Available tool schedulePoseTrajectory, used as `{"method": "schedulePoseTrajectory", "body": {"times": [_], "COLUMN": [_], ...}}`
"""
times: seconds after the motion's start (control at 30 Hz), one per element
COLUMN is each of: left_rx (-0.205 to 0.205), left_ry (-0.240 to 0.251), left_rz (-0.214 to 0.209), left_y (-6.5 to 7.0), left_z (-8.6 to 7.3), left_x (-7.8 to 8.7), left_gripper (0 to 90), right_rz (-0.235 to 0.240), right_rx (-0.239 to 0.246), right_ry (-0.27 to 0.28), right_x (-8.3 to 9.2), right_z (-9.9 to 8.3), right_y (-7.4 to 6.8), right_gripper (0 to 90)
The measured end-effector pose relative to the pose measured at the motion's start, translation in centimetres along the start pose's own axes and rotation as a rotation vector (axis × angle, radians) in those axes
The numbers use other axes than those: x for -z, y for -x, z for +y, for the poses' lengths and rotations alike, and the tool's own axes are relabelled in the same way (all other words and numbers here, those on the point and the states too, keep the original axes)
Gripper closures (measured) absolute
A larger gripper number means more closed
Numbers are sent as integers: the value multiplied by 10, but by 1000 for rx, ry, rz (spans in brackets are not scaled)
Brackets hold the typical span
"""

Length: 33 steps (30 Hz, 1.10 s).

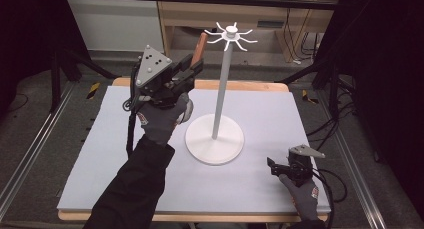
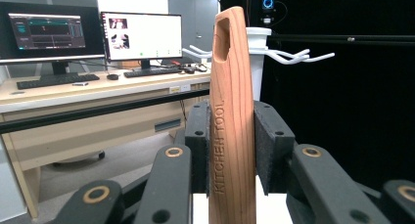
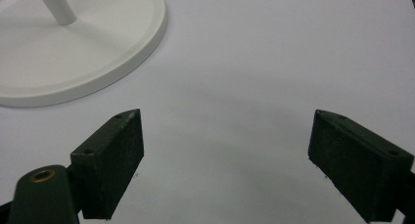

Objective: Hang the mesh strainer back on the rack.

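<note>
Wooden and smooth, the kitchen tool (image 2: 231, 121) is standing up between the 2 black pads (image 2: 198, 145) of the left gripper (image 1: 192, 66), which is squeezing it tight. It is being held high over the far edge of the tabletop (image 1: 100, 154), close to the hooks (image 1: 231, 35) on top of the white stand (image 1: 216, 134). A long hole is showing near its top end. I think the hole is meant for 1 thin curved hook. The tool could bump a hook and tip the tall stand, or slip, because the wood is slick. The right gripper (image 1: 272, 165) is resting near the right front corner, jaws wide apart and holding nothing.
</note>
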<state>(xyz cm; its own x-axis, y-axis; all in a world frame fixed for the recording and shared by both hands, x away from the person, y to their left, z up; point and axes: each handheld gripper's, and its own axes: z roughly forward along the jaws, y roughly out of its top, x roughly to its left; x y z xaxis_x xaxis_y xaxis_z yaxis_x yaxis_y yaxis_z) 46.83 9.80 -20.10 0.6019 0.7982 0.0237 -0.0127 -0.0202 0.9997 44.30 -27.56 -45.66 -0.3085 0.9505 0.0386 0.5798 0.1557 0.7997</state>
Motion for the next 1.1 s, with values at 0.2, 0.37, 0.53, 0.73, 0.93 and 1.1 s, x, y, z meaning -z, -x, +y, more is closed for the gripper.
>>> {"method": "schedulePoseTrajectory", "body": {"times": [0.2, 0.37, 0.53, 0.73, 0.93, 1.1], "left_rx": [0, -4, -6, -5, -10, -7], "left_ry": [-4, -5, -12, -20, -26, -33], "left_rz": [-4, 6, 11, 10, 6, 0], "left_y": [1, 0, -1, -1, 3, 5], "left_z": [0, 1, 1, -1, -2, -5], "left_x": [-6, -7, -8, -12, -17, -23], "left_gripper": [700, 701, 700, 701, 700, 700], "right_rz": [2, 1, 0, -1, 1, 3], "right_rx": [-6, -2, -9, -10, -11, -7], "right_ry": [1, 2, 1, 0, 2, 4], "right_x": [0, 0, 0, 1, 1, 1], "right_z": [0, 0, 0, 0, 0, 0], "right_y": [0, 1, 0, 1, 1, 1], "right_gripper": [135, 135, 135, 135, 136, 135]}}
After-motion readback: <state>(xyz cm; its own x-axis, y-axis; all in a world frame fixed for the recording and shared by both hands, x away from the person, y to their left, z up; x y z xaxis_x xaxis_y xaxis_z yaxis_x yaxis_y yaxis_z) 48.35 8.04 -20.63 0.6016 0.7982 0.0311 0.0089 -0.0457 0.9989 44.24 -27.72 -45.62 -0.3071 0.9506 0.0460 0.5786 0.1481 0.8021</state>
